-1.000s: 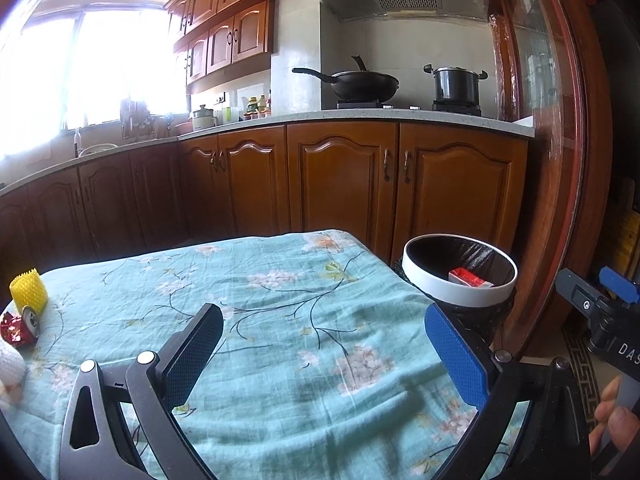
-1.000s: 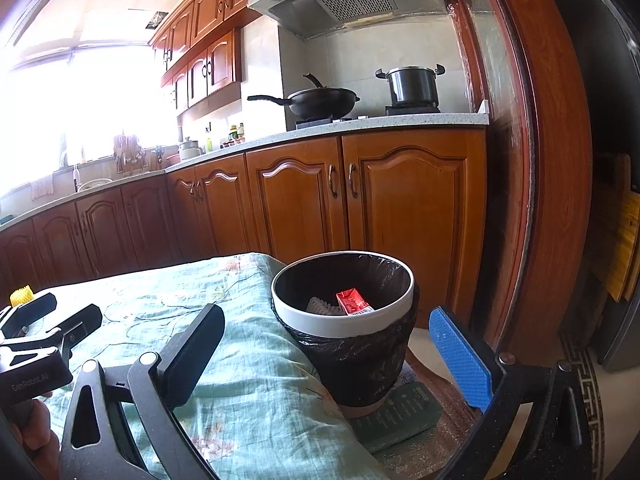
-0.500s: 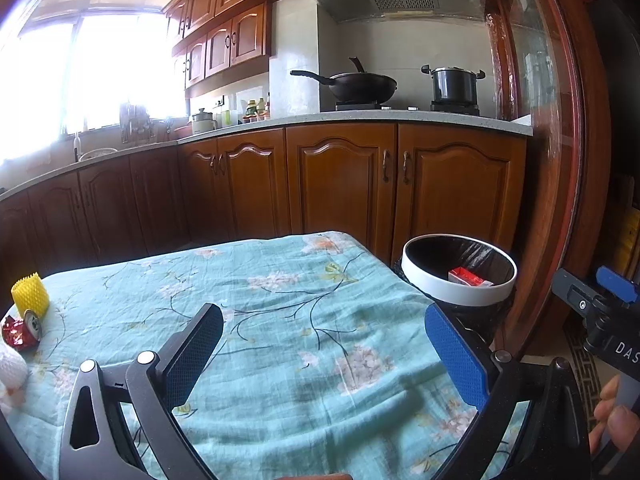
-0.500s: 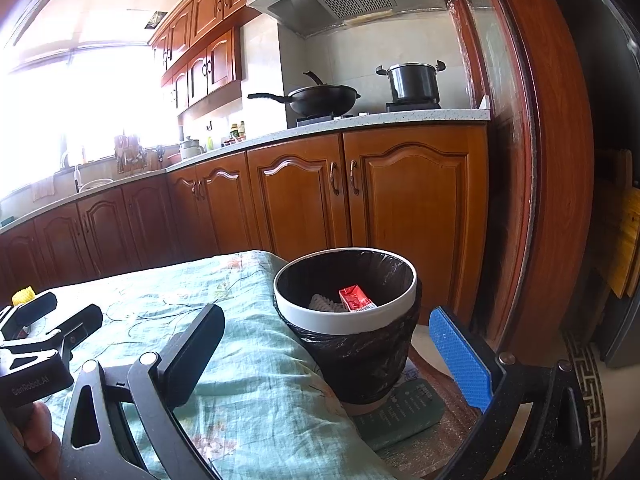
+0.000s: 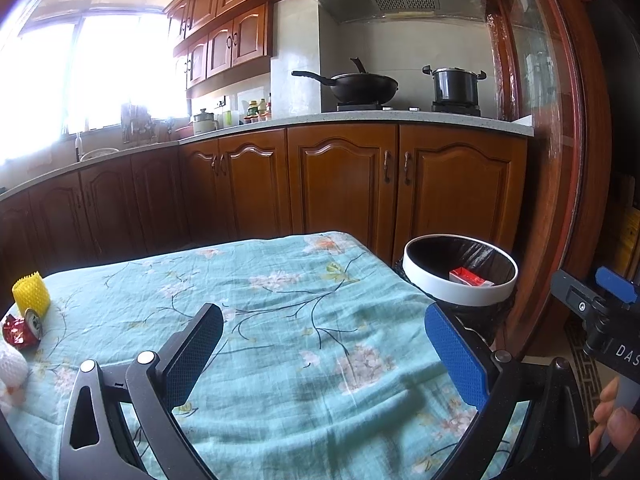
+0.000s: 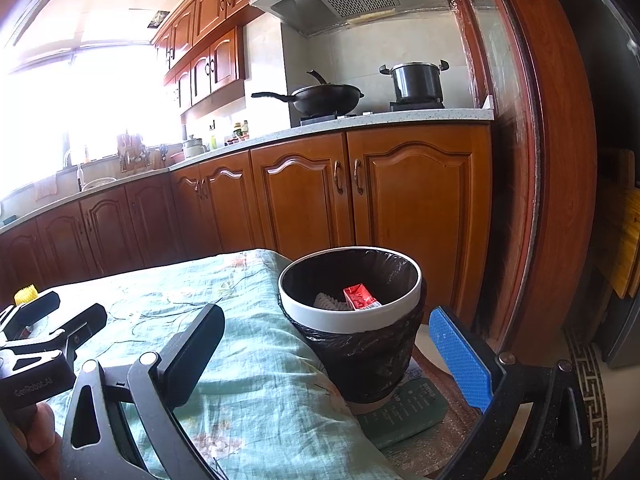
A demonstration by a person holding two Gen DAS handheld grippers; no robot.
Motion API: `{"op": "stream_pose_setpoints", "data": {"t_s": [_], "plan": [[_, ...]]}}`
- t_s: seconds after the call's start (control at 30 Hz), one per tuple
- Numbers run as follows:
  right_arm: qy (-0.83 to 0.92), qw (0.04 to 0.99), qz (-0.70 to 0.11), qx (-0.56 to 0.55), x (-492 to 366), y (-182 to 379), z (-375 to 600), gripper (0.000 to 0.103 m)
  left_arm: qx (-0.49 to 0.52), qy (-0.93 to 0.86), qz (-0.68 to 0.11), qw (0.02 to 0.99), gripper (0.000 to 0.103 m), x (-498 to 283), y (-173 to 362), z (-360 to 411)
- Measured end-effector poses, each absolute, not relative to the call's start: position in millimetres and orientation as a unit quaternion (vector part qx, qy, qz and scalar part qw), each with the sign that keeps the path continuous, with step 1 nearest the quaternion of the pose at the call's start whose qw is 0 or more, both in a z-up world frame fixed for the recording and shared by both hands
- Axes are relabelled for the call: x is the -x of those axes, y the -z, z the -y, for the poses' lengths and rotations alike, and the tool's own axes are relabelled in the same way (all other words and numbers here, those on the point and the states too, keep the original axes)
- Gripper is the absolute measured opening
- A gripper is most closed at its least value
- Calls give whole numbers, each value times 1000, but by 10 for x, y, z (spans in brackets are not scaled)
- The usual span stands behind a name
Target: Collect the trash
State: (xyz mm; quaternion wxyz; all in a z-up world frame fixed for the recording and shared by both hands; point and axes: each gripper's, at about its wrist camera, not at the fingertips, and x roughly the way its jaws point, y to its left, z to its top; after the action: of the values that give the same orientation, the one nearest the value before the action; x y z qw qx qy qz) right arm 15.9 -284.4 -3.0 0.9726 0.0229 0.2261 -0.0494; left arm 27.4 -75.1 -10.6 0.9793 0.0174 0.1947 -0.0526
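While both my left claw (image 5: pixel 324 354) and right claw (image 6: pixel 326 354) hung agape and empty, the crushed red can (image 5: pixel 21 330) lay at nine o'clock, the white-rimmed black-lined bin (image 6: pixel 350 318) at two.

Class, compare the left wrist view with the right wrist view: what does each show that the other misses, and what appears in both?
Only the left wrist view shows the crushed red can and white foam net on the table's left edge. Only the right wrist view shows the white net inside the bin and the green pad under it. Both show the yellow foam net, trash bin, red carton, floral tablecloth, and open, empty jaws.
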Motion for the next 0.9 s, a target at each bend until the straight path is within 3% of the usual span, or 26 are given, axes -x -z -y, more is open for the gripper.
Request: {"op": "stream_pose_setpoints", "data": {"t_s": [0.9], "plan": [[46, 972, -227, -28, -143, 13, 2811, 103, -20, 68, -198, 978, 102, -291, 129, 698]]}}
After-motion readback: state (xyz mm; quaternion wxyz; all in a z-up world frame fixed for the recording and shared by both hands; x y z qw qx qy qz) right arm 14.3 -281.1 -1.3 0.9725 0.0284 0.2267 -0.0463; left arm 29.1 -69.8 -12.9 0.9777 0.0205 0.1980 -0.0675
